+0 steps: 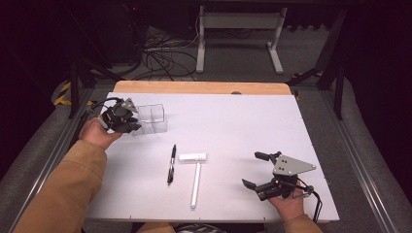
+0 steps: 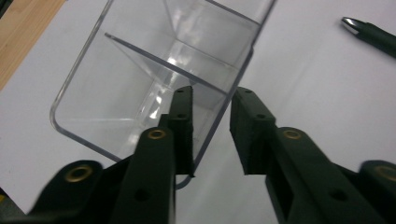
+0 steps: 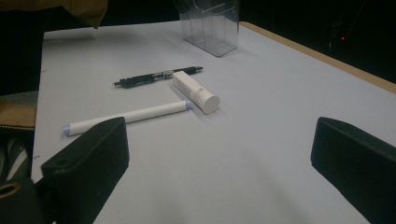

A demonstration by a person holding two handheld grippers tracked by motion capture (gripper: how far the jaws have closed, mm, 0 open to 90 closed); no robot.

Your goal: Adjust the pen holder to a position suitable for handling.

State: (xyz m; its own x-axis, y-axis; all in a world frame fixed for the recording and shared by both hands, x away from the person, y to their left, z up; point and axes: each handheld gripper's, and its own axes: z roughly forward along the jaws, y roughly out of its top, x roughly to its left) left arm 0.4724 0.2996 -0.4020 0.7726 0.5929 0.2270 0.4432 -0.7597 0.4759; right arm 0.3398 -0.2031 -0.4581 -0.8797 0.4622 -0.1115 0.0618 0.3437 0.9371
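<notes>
The clear plastic organizer (image 1: 150,118) stands upright toward the far left of the white table (image 1: 243,121), its inner dividers splitting it into compartments, and the left gripper (image 1: 130,121) is right on it: in the left gripper view one black jaw sits inside the box (image 2: 154,70) and the other outside, straddling the near wall at a corner. There's a narrow gap there, with the wall between the jaws, and I can't tell whether they actually pinch it. The hand (image 1: 97,133) behind it comes in from a tan sleeve (image 1: 63,189). Out toward the middle of the table lies a black pen (image 1: 171,164), well apart from the box, running roughly near-to-far; its tip peeks into the corner of the left gripper view too (image 2: 369,32). Just beside the pen is a short white cylinder (image 1: 192,157) lying crosswise, and from its underside a long white marker (image 1: 196,185) stretches back toward the person, the two nearly touching in a T. Over on the right, the right gripper (image 1: 260,170) hovers near the table's front edge, jaws spread wide with nothing between them; its own view looks across bare tabletop to the marker (image 3: 126,115), the cylinder (image 3: 195,92), the pen (image 3: 159,76) and the organizer (image 3: 210,23) beyond.
</notes>
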